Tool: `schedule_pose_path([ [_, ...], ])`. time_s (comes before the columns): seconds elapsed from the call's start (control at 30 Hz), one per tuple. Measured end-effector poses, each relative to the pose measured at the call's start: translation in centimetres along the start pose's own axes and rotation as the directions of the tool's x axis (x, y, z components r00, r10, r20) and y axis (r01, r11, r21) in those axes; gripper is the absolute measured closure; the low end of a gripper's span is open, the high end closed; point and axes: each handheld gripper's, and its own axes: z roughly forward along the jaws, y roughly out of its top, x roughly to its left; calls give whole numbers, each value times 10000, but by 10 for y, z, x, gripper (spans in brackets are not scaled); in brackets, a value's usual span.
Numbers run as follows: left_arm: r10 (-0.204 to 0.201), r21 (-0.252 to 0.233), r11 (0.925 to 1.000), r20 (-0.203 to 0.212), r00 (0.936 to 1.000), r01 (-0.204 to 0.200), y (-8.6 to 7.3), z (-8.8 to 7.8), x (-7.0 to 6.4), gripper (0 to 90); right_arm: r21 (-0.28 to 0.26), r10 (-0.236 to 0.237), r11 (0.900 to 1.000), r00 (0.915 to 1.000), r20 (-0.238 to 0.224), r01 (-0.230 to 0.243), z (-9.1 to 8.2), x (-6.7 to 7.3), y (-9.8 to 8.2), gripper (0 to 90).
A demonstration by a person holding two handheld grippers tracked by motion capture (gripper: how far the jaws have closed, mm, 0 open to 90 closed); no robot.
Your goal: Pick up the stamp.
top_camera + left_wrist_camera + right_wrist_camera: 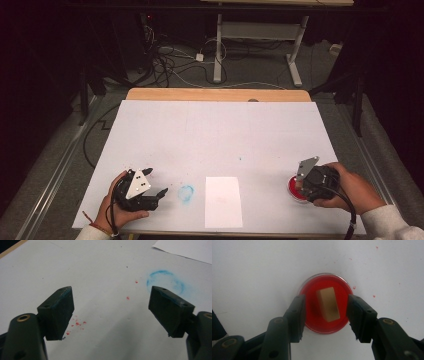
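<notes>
A round clear dish of red paint (312, 293) lies on the white table cover at the right, and a tan block (328, 303) stands in it. My right gripper (327, 298) points down over the dish with one jaw on each side of the block. There is a gap on both sides, so it is open. In the high view the red dish (291, 186) peeks out under the right gripper (301, 187), which a hand holds. My left gripper (157, 182) rests open at the lower left; its jaws (111, 292) stand wide apart with nothing between them.
A blue ring stain (186, 193) (165, 281) marks the cover just right of the left gripper. A white sheet of paper (223, 201) (187, 248) lies near the front edge, between the two hands. Red specks (77, 323) dot the cover. The wooden table edge (215, 94) runs along the back.
</notes>
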Motion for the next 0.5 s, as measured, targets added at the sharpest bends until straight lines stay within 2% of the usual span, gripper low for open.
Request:
schedule_pose_path([
  [0.13,60,96,9999,81,9999,-61,0,1,0,199,427,-285,9986,9993,-260,296,6,-1,5,558],
  [0.17,154,59,9999,35,9999,-154,0,1,0,199,477,-354,9982,9991,-247,365,9,-1,6,600],
  [0.27,225,157,9996,64,9997,-226,0,2,-1,198,500,-367,9980,9988,-314,382,11,-1,8,635],
  [0.4,240,221,9995,70,9997,-241,0,3,-1,199,508,-297,9982,9994,-200,306,15,-1,8,713],
  [0.43,234,228,9995,90,9997,-236,0,3,-1,198,481,-315,9983,9994,-148,322,15,-2,8,755],
  [0.5,237,247,9994,106,9997,-240,0,4,-1,198,469,-301,9984,9994,-179,310,16,-2,8,758],
])
